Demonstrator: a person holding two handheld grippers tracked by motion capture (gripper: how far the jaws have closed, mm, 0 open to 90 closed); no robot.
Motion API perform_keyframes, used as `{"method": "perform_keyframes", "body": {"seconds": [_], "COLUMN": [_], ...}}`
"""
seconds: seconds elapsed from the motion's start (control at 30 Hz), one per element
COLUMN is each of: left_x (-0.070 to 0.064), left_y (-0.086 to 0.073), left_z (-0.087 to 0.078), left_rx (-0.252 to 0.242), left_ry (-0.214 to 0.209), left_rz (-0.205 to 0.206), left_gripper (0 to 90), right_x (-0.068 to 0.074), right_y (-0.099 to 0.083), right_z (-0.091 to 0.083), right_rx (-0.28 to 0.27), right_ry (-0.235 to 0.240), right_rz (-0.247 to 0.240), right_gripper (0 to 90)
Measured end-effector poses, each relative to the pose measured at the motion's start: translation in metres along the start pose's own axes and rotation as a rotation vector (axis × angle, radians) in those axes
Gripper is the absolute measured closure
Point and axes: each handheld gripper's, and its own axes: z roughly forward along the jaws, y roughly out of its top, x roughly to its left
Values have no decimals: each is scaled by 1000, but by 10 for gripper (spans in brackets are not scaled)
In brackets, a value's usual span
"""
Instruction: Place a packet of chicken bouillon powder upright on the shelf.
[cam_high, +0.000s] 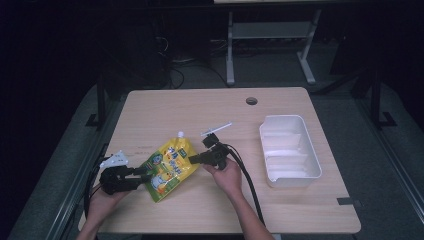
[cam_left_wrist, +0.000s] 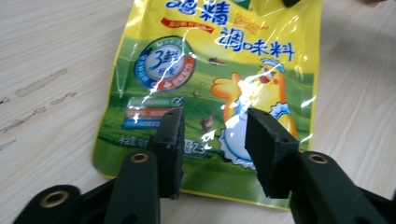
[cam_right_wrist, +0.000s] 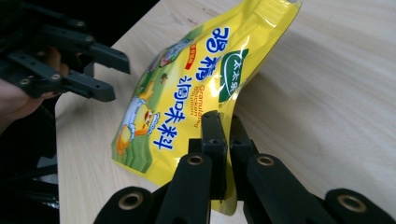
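A yellow and green seasoning pouch (cam_high: 171, 165) with a white spout lies on the wooden table (cam_high: 210, 107), left of centre. My right gripper (cam_high: 192, 160) is shut on the pouch's right edge (cam_right_wrist: 233, 116), which it lifts and bends up off the table. My left gripper (cam_high: 148, 175) stands open at the pouch's lower left end. Its jaws hover just above the printed chicken (cam_left_wrist: 254, 100) and grip nothing. In the right gripper view the left gripper (cam_right_wrist: 109, 70) reaches in from the upper left, jaws apart.
A white plastic bin (cam_high: 289, 149) with ribbed inside stands at the right of the table. A thin white stick (cam_high: 216, 129) lies behind the right gripper. A cable hole (cam_high: 251, 101) sits near the far edge. Black cables trail off the near edge.
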Motion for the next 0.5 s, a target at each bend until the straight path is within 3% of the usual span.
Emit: {"method": "perform_keyframes", "body": {"seconds": [0.03,0.23,0.3,0.4,0.5], "left_x": [0,0,1,0,0], "left_y": [1,5,6,7,9], "left_z": [0,-6,-8,-9,-9], "left_rx": [-7,-77,-101,-108,-126], "left_ry": [4,0,-7,-11,-25], "left_rz": [0,-26,-29,-27,-31], "left_gripper": [526,400,369,328,286], "right_x": [5,17,24,30,43], "right_y": [2,10,12,14,18], "right_z": [-8,-30,-37,-44,-55], "right_rx": [11,-1,1,1,7], "right_ry": [-12,-5,-14,-17,-25], "right_rz": [-33,-102,-145,-176,-242], "right_gripper": [896,896,897,896,897]}}
